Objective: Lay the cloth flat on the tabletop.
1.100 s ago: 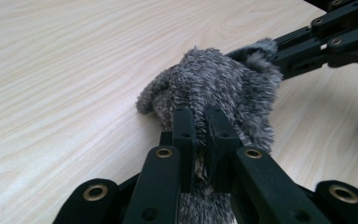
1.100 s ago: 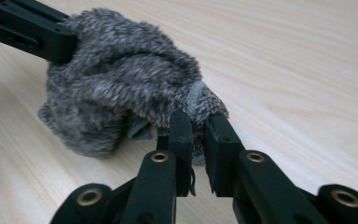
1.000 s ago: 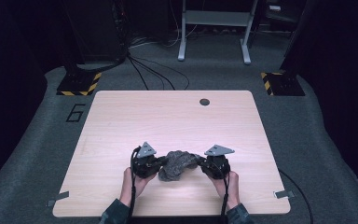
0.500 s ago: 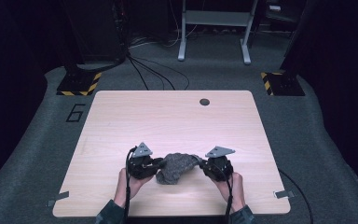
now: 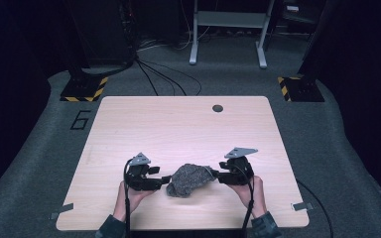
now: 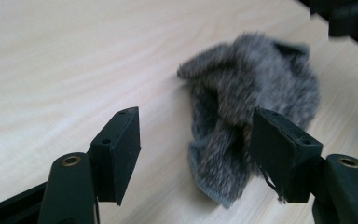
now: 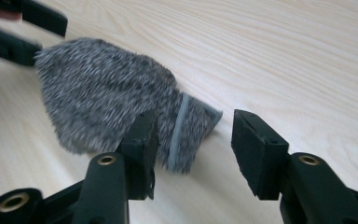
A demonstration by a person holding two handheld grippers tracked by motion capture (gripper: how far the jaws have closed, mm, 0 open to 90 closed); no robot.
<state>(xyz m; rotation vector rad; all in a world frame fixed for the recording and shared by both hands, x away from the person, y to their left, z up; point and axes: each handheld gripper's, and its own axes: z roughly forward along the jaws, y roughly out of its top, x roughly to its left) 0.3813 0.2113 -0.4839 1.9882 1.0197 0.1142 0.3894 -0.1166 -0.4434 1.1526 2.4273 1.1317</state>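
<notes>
The grey furry cloth (image 5: 190, 179) lies bunched on the tabletop (image 5: 178, 129); left claw (image 5: 164, 179) at its 9 o'clock, right claw (image 5: 213, 174) at its 3 o'clock, both just opening, spread, pinching nothing.

Table (image 5: 178, 124) brightly lit from above; surrounding room dark; grey cloth (image 6: 256, 93) slightly motion-blurred.

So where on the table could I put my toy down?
The whole far half of the table is bare wood, from the furry grey cloth back to the small dark hole. The front corners beside each hand are free too. It is crowded at front centre, where the left gripper and right gripper flank the cloth.
</notes>
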